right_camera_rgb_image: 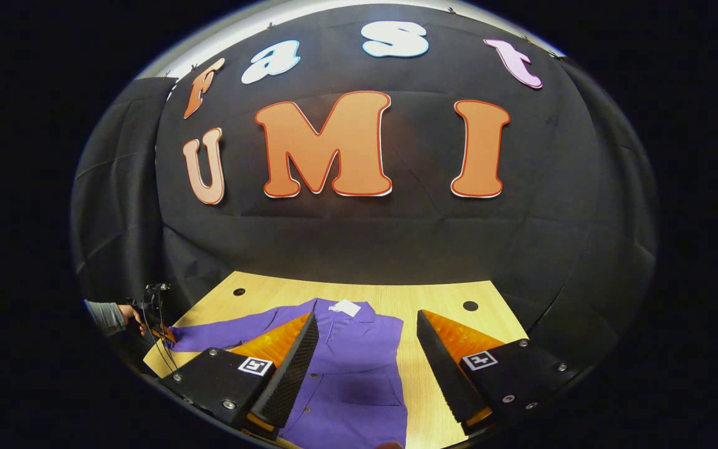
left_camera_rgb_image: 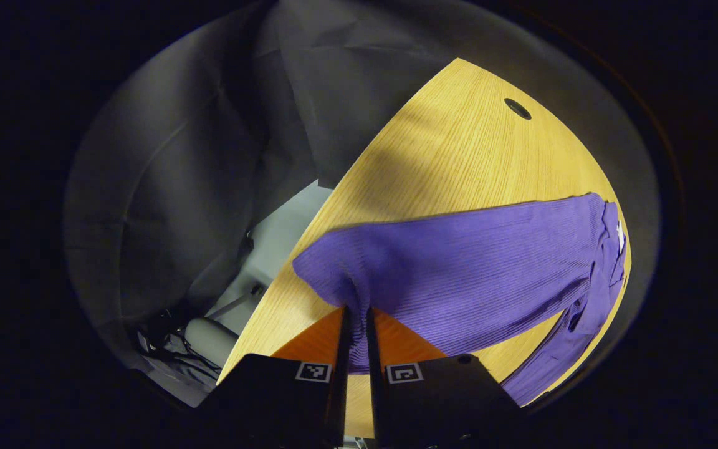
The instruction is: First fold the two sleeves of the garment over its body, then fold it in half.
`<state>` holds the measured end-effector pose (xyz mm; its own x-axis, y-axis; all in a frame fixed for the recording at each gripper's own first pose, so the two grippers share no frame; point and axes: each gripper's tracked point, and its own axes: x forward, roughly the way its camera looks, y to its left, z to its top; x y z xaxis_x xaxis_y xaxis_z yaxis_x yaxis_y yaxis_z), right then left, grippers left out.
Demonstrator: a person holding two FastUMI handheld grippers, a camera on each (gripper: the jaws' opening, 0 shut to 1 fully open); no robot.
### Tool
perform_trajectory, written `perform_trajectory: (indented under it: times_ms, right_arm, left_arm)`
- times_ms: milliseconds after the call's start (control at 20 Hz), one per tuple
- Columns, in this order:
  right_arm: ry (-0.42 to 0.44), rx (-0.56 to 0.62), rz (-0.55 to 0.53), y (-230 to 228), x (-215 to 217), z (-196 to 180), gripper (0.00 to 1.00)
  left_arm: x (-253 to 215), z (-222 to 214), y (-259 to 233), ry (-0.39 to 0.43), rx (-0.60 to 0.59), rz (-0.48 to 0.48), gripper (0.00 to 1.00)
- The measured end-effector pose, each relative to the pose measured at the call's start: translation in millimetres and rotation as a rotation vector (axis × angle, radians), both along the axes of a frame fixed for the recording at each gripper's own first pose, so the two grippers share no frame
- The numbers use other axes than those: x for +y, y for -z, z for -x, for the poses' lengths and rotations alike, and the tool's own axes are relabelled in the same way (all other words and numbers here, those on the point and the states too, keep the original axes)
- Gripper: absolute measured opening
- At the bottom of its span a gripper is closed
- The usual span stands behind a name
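While the left gripper (left_camera_rgb_image: 356, 312) is clenched on the cuff end of the purple shirt's (left_camera_rgb_image: 459, 274) sleeve (left_camera_rgb_image: 359, 268), its two fingers stand nearly together w/ a fold of ribbed cloth pinched between them and running down the narrow gap. Seen from the left gripper view, the sleeve stretches away from the fingers across the wooden table (left_camera_rgb_image: 459, 162) toward the rest of the shirt, which bunches at the far right by the table's edge, a small white tag (left_camera_rgb_image: 619, 232) showing near the collar. Part of the cloth hangs or trails along the lower right rim of the table — can't tell if it's off the edge. A dark round hole (left_camera_rgb_image: 517, 108) sits in the tabletop well beyond the shirt, and the black cloth wall (left_camera_rgb_image: 209, 156) hangs past the table's edge w/ a pale floor (left_camera_rgb_image: 278, 237) and some cables (left_camera_rgb_image: 169, 340) below it. From the right gripper view, the right gripper (right_camera_rgb_image: 365, 349) hovers above the shirt body (right_camera_rgb_image: 353, 374), jaws spread wide and released, nothing between them. Below it the shirt lies flat on the table (right_camera_rgb_image: 446, 299), front up, collar toward the wall, white tag (right_camera_rgb_image: 344, 307) at the neck. One sleeve (right_camera_rgb_image: 222, 337) extends out to the left side of that view, where a hand (right_camera_rgb_image: 127, 312) in a grey sleeve (right_camera_rgb_image: 105, 317) holds the other gripper (right_camera_rgb_image: 158, 324) at the sleeve's end — its fingers too small to make out there. Two dark holes mark the table's far corners, approx. either side of the collar.
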<state>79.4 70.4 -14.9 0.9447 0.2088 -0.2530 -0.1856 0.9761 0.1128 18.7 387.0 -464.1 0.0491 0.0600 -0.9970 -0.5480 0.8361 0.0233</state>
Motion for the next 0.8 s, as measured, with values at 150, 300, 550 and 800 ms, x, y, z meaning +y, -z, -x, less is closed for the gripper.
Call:
perform_trajectory:
  times_ms: [150,300,550,800]
  right_arm:
    - [0.007,0.01,-0.005,3.2,-10.7,-0.8,0.94]
    - [0.0,0.001,-0.025,0.6,-16.7,-2.6,0.95]
    - [-0.011,-0.021,-0.038,-2.4,-26.2,-6.6,0.95]
    - [-0.004,-0.036,-0.033,2.6,-45.9,-5.9,0.95]
  left_arm:
    - [-11.7,-5.1,-16.7,0.0,-0.035,0.01,0.12]
    - [-25.8,-16.8,-50.7,0.059,-0.074,-0.02,0.12]
    - [-87.5,-59.5,-116.4,0.223,-0.186,-0.019,0.12]
    - [-167.3,-102.8,-162.9,0.402,-0.277,-0.01,0.12]
